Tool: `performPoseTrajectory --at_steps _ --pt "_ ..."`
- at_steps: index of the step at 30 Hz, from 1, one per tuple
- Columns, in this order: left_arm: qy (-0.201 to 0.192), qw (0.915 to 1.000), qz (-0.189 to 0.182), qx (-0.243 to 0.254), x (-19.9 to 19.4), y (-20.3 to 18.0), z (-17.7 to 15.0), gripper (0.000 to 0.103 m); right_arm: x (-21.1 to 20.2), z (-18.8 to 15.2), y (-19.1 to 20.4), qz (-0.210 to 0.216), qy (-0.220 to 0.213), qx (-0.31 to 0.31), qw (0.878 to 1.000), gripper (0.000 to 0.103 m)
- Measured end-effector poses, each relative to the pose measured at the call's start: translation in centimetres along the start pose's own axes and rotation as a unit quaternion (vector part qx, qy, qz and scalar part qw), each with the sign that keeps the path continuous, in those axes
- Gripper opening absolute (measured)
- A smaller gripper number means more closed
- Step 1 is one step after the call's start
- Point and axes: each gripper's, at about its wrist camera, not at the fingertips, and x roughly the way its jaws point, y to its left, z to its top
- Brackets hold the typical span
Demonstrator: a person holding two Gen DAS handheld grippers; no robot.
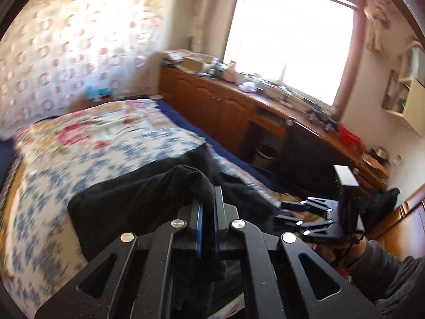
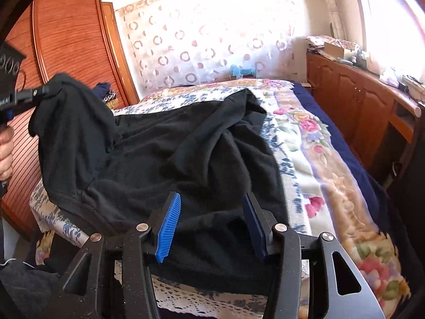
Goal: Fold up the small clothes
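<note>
Left gripper (image 1: 208,207) clamped on raised corner of black fleece garment (image 2: 170,154), rest spread over floral patterned bed cover (image 2: 316,164). Right gripper (image 2: 212,226) parted above near edge, gripping nothing.

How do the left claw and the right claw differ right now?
The left claw is shut on the black fleece garment; the right claw is open, gripping nothing. The left lifts a corner off the floral bedspread; the right sits low over it. Both have blue ribbed pads.
</note>
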Motion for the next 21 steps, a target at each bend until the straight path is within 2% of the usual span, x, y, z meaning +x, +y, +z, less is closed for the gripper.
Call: performPoseTrajectory --at_steps 2,6,10,12,14,16,17,19,21 --pt "0.008 0.9998 -0.016 0.012 1.4 -1.7 1.1 0.007 -0.4 -0.2 -0.6 -0.004 -0.004 0.004 1.0 0.051" --pt "0.027 0.9987 -0.027 0.035 3.6 -4.5 2.4 0.007 -1.6 -0.6 -1.9 -0.014 -0.014 0.016 1.0 0.051" --pt "0.062 0.9964 -0.023 0.052 6.4 -5.3 2.4 0.007 -2.3 -1.0 -3.0 -0.024 -0.019 0.026 0.999 0.051" --pt "0.074 0.9954 -0.02 0.058 7.2 -5.2 1.9 0.015 -2.2 -1.2 -3.5 -0.026 -0.017 0.032 0.999 0.051" --pt "0.074 0.9953 -0.022 0.059 7.1 -5.3 1.5 0.042 -2.1 -1.4 -3.8 -0.029 -0.014 0.035 0.999 0.051" --pt "0.066 0.9958 -0.016 0.06 6.6 -5.1 1.4 0.055 -1.9 -1.5 -3.9 -0.03 -0.011 0.036 0.999 0.051" --pt "0.065 0.996 -0.011 0.06 6.4 -5.1 1.4 0.067 -1.8 -1.5 -3.9 -0.03 -0.009 0.036 0.999 0.051" --pt "0.059 0.9966 -0.004 0.057 5.8 -4.5 1.3 0.075 -1.7 -1.3 -3.8 -0.031 -0.008 0.035 0.999 0.051" --pt "0.052 0.9971 0.009 0.055 4.9 -3.6 0.9 0.077 -1.7 -1.0 -3.6 -0.029 -0.008 0.032 0.999 0.051"
